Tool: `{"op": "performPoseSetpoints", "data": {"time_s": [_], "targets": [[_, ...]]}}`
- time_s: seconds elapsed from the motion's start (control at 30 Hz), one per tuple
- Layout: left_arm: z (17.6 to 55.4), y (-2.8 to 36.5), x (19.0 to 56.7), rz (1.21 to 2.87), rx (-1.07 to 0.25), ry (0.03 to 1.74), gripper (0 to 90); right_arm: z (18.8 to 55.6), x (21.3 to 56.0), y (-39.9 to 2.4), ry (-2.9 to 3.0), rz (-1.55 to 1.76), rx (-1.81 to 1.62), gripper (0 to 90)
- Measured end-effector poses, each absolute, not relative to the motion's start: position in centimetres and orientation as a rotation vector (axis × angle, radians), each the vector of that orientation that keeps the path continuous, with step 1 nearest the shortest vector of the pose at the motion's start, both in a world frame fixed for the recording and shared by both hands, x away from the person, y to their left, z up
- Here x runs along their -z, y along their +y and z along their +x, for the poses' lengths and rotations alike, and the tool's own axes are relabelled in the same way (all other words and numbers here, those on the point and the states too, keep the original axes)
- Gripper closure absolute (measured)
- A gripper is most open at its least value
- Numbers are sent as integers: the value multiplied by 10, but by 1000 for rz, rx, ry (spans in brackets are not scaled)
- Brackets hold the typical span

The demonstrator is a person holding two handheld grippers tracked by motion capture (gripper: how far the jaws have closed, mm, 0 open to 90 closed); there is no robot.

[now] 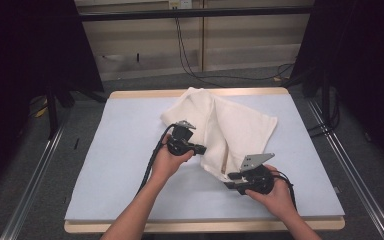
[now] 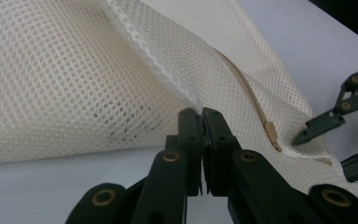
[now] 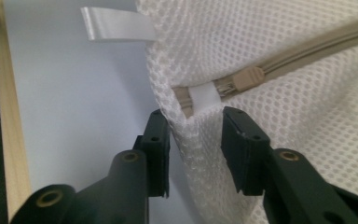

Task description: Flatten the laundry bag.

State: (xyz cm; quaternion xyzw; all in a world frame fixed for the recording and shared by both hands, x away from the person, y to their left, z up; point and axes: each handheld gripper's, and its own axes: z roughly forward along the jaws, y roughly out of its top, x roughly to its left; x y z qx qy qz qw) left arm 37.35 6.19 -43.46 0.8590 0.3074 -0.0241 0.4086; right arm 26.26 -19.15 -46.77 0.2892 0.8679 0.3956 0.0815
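Observation:
A cream mesh laundry bag point(image 1: 230, 125) lies crumpled on the white table mat point(image 1: 125, 165), with a tan zipper point(image 2: 249, 88) along its edge. My left gripper point(image 1: 202, 149) is at the bag's left side; in the left gripper view its jaws point(image 2: 201, 116) are shut on a fold of the mesh point(image 2: 74, 70). My right gripper point(image 1: 228, 180) is at the bag's near corner. Its jaws point(image 3: 196, 135) stand apart with the mesh corner point(image 3: 284, 46) between them, just below the zipper pull point(image 3: 247, 77). The right gripper's fingers point(image 2: 328, 122) also appear by that corner in the left gripper view.
A white ribbon loop point(image 3: 116, 25) sticks out from the bag's corner. The table's wooden edge point(image 3: 9, 116) runs close to the right gripper. Black curtains hang at both sides, and cables point(image 1: 190, 65) lie on the floor behind the table.

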Motion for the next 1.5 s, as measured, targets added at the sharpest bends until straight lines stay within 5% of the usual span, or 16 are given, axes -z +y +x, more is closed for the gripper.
{"op": "performPoseSetpoints", "data": {"time_s": [0.2,0.63,0.93,1.5], "targets": [[365,69,439,2152,57,772,871,266,457,-211,2523,991,-1229,391],[356,80,439,2162,24,762,871,268,457,-224,2497,1053,-1176,229],[348,93,442,2174,17,764,871,269,459,-238,2460,1100,-1153,244],[331,104,448,2158,24,764,869,285,471,-230,2359,1096,-1062,409]]}}
